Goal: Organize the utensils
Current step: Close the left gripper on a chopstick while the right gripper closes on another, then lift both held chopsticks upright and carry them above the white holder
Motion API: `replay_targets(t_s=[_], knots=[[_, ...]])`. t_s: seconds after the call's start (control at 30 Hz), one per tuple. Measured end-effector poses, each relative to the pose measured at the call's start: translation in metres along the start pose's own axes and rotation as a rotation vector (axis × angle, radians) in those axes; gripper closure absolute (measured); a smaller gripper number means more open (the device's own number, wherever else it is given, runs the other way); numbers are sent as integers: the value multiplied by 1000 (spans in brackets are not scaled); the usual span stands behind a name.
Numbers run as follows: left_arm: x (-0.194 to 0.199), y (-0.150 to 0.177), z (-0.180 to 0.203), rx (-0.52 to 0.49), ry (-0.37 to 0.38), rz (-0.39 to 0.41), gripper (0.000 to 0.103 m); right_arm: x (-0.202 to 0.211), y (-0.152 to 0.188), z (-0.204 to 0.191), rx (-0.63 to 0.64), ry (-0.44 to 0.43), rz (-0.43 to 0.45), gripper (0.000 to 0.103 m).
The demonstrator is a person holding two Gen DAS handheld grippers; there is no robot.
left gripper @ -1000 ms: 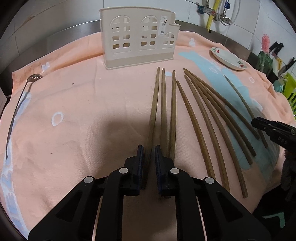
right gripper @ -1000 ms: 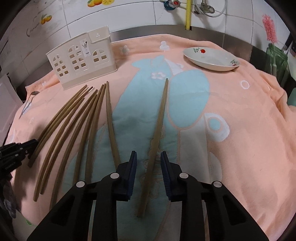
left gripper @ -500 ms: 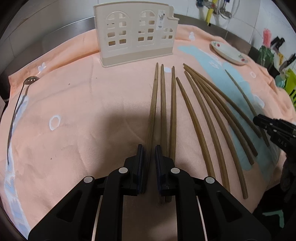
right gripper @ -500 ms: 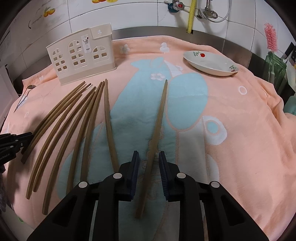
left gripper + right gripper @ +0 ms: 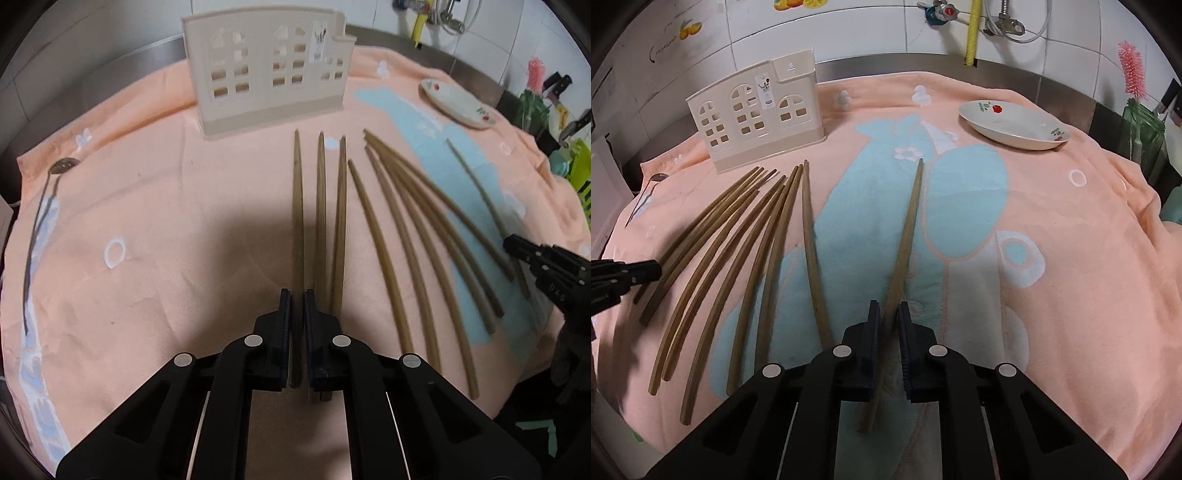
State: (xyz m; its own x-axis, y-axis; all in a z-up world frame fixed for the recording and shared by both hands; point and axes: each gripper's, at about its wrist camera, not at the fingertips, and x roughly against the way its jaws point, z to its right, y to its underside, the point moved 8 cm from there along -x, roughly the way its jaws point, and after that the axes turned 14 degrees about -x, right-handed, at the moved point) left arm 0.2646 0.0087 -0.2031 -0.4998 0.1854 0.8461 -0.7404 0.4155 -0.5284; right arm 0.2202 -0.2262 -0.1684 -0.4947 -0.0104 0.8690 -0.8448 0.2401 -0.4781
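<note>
In the left wrist view, the left tongs (image 5: 297, 321) point down at the surface, which is covered with an orange towel (image 5: 147, 221). Their jaws have just been closing and now they are clenched on the leftmost chopstick (image 5: 297, 206), near its thick end. Two more chopsticks (image 5: 330, 221) lie just beside it on the right, and a fan of other chopsticks (image 5: 417, 236) spreads further to the right. A cream utensil holder (image 5: 271, 74) with window-shaped holes stands upright behind the chopstick tips. A spoon (image 5: 40, 221) lies at the left edge of the towel, and a plate (image 5: 458, 105) rests at the far right. The right tongs (image 5: 517, 248) show at the right edge, on one separate chopstick.

In the right wrist view, the right tongs (image 5: 890, 332) have also just been closing and are clenched on a single chopstick (image 5: 908, 229), which lies on the blue part of the towel, apart from the others. The group of chopsticks (image 5: 746, 251) lies to the left. The utensil holder (image 5: 757, 118) stands behind them, and the plate (image 5: 1012, 125) is at the far right.
</note>
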Motion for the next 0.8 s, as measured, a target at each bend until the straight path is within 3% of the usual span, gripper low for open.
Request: replay_targets(t_s=[0.2, 0.43, 0.8], knots=[[29, -11, 2, 9, 4, 79, 97, 15, -8, 4, -10, -4, 44, 95], [67, -27, 2, 9, -16, 190, 97, 55, -34, -4, 27, -25, 168, 96], [105, -64, -3, -12, -63, 298, 97, 100, -100, -46, 154, -112, 292, 97]])
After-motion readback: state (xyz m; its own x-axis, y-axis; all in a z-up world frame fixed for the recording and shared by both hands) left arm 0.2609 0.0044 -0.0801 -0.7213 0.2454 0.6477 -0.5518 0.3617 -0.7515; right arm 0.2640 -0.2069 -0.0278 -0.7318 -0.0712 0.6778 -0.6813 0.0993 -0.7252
